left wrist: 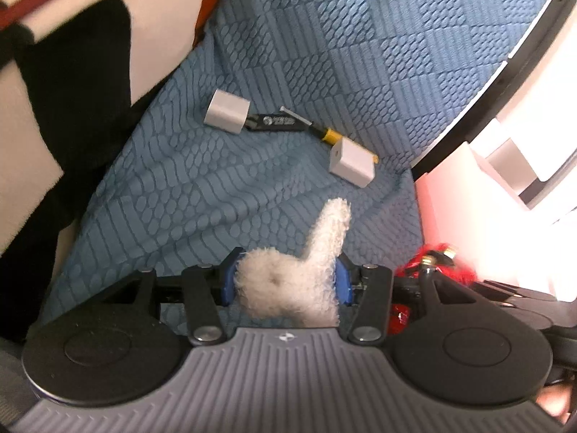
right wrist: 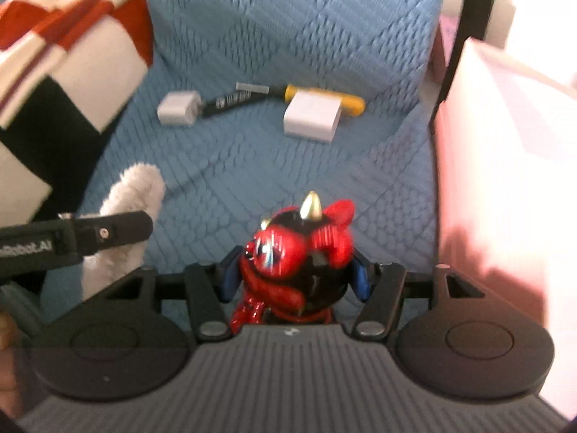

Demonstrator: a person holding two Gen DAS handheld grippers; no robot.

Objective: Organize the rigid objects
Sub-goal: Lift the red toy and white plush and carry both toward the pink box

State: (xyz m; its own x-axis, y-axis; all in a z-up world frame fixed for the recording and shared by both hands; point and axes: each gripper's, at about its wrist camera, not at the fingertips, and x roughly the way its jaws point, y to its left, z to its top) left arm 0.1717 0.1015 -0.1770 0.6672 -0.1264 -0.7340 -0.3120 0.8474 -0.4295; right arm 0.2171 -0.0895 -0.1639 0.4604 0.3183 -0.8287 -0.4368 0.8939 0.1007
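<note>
My left gripper (left wrist: 286, 281) is shut on a white fluffy plush toy (left wrist: 299, 274), held above the blue textured cover (left wrist: 216, 187). My right gripper (right wrist: 295, 278) is shut on a shiny red and black figurine with gold horns (right wrist: 295, 252). The figurine also shows at the right of the left wrist view (left wrist: 432, 263), and the plush at the left of the right wrist view (right wrist: 133, 195). Ahead on the cover lie two white charger blocks (left wrist: 226, 111) (left wrist: 351, 162), a black pen-like tool (left wrist: 277, 122) and a yellow-handled tool (left wrist: 330, 135).
A red, white and black blanket (left wrist: 72, 72) lies at the left. A pale pink box or wall (right wrist: 505, 180) stands at the right. A black-edged white frame (left wrist: 505, 72) runs along the far right.
</note>
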